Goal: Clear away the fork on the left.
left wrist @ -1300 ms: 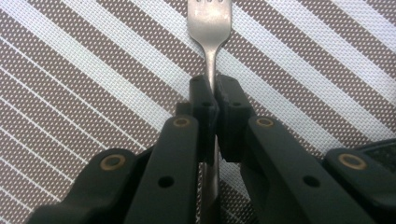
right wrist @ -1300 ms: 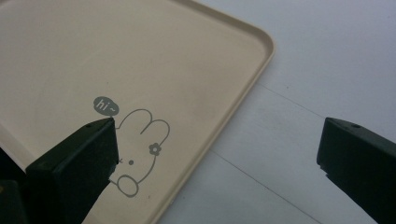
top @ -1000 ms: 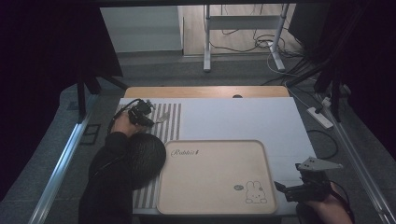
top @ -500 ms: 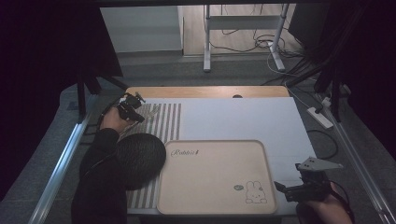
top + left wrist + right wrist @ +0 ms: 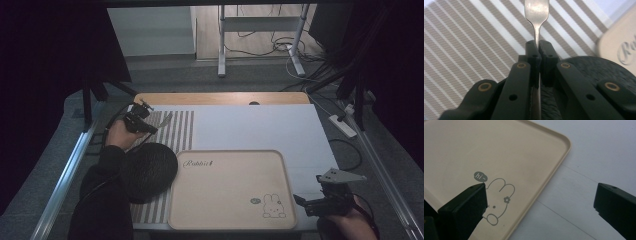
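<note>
My left gripper hovers over the striped placemat at the table's far left, shut on the thin neck of a metal utensil. In the left gripper view the jaws pinch that shiny utensil, whose wider end runs out of the top of the frame. My right gripper rests near the front right corner, open with nothing between its jaws. In the right gripper view it straddles the corner of the beige rabbit tray.
The beige tray with a rabbit drawing lies front centre on a white sheet. A black round woven mat lies on the placemat beside the tray's left edge and appears under my left jaws. A wooden table edge runs along the back.
My left gripper has shifted a little left and lifted off the placemat with the utensil in it. The right gripper has not moved.
</note>
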